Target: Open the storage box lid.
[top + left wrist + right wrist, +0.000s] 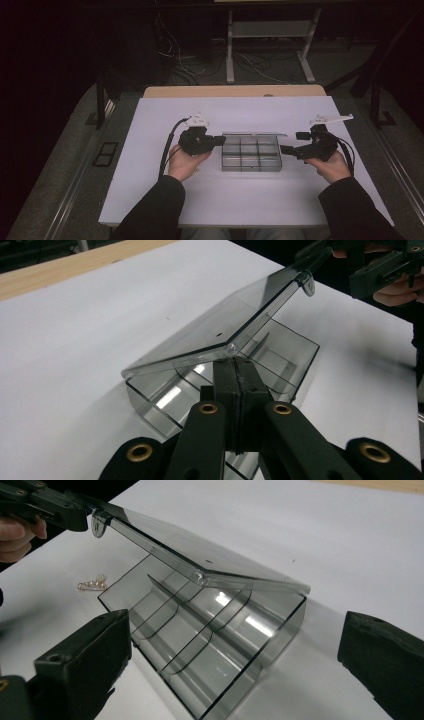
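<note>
The left tongs (235, 371) were clamped on the raised lid (220, 325) of the clear compartment box (200, 645). The right tongs (235, 655) stood wide open, holding nothing, near the box on the desk (165, 200).

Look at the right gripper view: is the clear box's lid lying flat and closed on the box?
No. The lid stands tilted up above the divided box, its raised edge held by the left tool.

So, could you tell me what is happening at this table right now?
A person holds a gripper in each hand over a clear compartment box on a white table. The left gripper is shut on the lid, holding it partly raised. The right gripper stands open, facing the box. A small trinket lies beside the box.
</note>
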A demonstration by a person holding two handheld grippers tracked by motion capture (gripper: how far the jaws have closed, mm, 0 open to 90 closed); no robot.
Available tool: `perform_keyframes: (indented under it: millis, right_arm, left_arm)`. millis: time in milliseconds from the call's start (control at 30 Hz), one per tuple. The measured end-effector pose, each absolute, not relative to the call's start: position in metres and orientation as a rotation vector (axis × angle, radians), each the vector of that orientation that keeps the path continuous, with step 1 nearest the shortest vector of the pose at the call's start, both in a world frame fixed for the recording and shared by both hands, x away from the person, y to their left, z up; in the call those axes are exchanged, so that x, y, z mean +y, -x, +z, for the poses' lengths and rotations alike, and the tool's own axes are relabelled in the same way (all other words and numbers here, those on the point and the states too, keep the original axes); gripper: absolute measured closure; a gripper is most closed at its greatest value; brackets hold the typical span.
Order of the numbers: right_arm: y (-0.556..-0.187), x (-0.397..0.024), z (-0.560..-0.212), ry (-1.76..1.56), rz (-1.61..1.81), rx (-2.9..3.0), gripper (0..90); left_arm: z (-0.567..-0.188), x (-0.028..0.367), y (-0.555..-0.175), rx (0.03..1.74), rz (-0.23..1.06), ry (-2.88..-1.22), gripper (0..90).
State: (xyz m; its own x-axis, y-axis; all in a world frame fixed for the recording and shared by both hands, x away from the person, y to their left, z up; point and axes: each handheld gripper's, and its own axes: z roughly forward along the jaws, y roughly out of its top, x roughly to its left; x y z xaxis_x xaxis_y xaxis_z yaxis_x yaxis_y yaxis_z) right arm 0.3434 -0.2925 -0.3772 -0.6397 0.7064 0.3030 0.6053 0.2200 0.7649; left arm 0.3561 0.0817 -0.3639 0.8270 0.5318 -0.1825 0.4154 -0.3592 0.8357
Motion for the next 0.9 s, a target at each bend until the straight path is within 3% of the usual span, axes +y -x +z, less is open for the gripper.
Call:
perform_keyframes:
  millis: [567,600,667,733,900]
  right_arm:
    - [-0.377,-0.286,-0.368,-1.278,1.419,2.408,0.7]
    - [-0.379,-0.286,-0.368,-1.280,1.415,2.408,2.9]
    - [-0.382,-0.287,-0.368,-1.254,1.451,2.412,17.5]
    - [-0.385,-0.288,-0.368,-1.251,1.456,2.385,20.0]
    - [-0.388,-0.291,-0.368,-1.236,1.460,2.351,38.2]
  left_arm:
    - [-0.365,0.086,-0.374,0.747,0.136,-1.952,88.6]
    - [-0.364,0.086,-0.374,0.752,0.135,-1.950,88.6]
    - [-0.364,0.085,-0.376,0.750,0.135,-1.948,88.6]
    - [-0.364,0.085,-0.377,0.752,0.135,-1.948,88.6]
    - [-0.365,0.085,-0.380,0.760,0.135,-1.946,88.6]
